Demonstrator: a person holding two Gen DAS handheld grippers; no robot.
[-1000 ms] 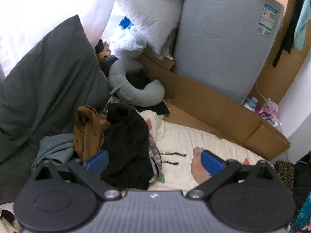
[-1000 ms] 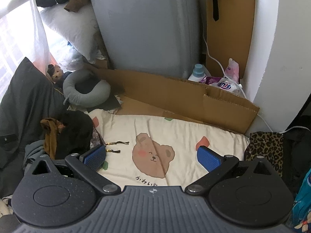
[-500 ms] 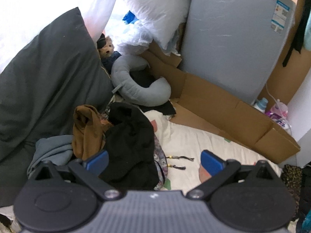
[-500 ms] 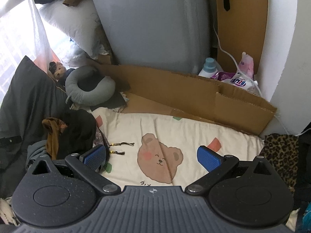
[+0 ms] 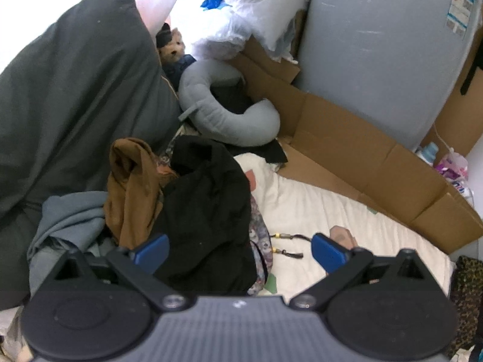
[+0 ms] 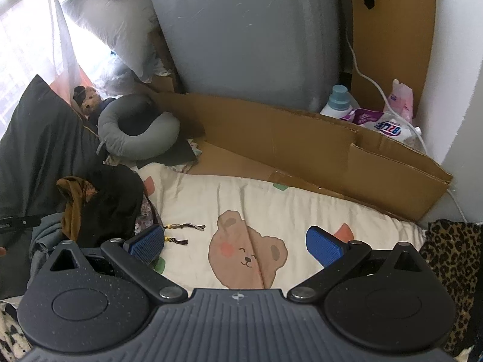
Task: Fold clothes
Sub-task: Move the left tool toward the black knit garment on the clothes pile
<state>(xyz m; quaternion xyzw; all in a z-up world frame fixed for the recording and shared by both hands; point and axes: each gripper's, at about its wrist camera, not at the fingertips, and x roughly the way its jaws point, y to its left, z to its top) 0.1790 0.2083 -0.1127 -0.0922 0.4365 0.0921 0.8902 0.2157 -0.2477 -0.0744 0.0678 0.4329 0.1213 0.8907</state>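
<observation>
Left wrist view showed the left gripper (image 5: 238, 249) spread wide and holding nothing, poised just above the heap of clothes (image 5: 169, 205). The heap, a black garment (image 5: 208, 205), a brown one (image 5: 132, 193) and a grey-blue one (image 5: 66, 220) all crumpled together, lay at the left edge of the bear-print quilt (image 6: 271, 211). Nothing looked folded, so the task seemed barely begun: every piece remained to be pulled out, spread and folded. The right gripper (image 6: 235, 244) was likewise released and empty, over the quilt's bear motif, right of the heap. The quilt offered a soft, bare working area. Beyond the quilt ran flattened cardboard (image 6: 317, 150) and an upright grey mattress (image 6: 250, 36); a grey neck pillow (image 5: 229, 120) lay behind the heap, and a dark cushion (image 5: 75, 90) leaned to the quilt's left.
</observation>
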